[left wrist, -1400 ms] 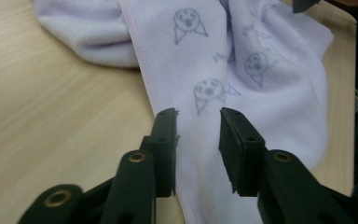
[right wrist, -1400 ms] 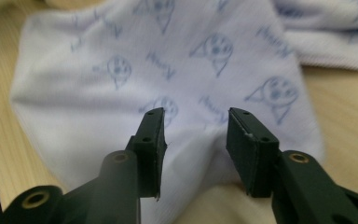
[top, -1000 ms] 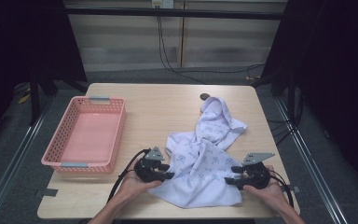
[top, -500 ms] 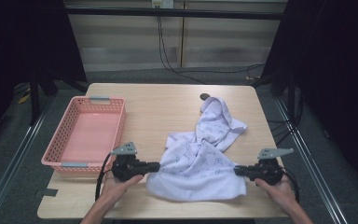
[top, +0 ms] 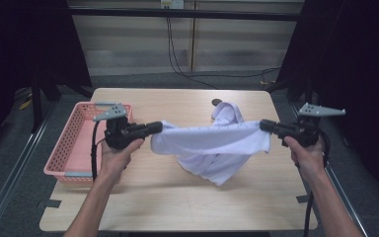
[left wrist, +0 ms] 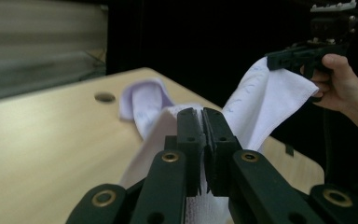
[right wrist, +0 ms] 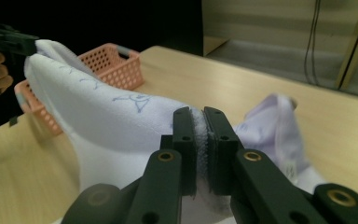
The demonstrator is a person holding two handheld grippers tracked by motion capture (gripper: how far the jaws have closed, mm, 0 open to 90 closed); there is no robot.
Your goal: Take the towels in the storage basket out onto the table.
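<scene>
A white cloth [top: 212,143] with faint blue print hangs stretched between my two grippers above the wooden table [top: 177,202]. Its middle sags, and its far end [top: 227,111] still trails on the table. My left gripper [top: 159,127] is shut on the cloth's left corner, and in the left gripper view the jaws [left wrist: 203,114] pinch the fabric [left wrist: 261,102]. My right gripper [top: 264,125] is shut on the right corner, and in the right gripper view the cloth [right wrist: 102,107] runs out from between its jaws [right wrist: 200,114].
A pink plastic basket [top: 74,143] stands at the table's left side, just beyond my left hand. A small dark hole [top: 216,102] marks the tabletop behind the cloth. Dark curtains and floor rails surround the table.
Both grippers have risen from the table's front and moved apart. The cloth, which lay crumpled on the table, is now lifted and pulled taut between them.
</scene>
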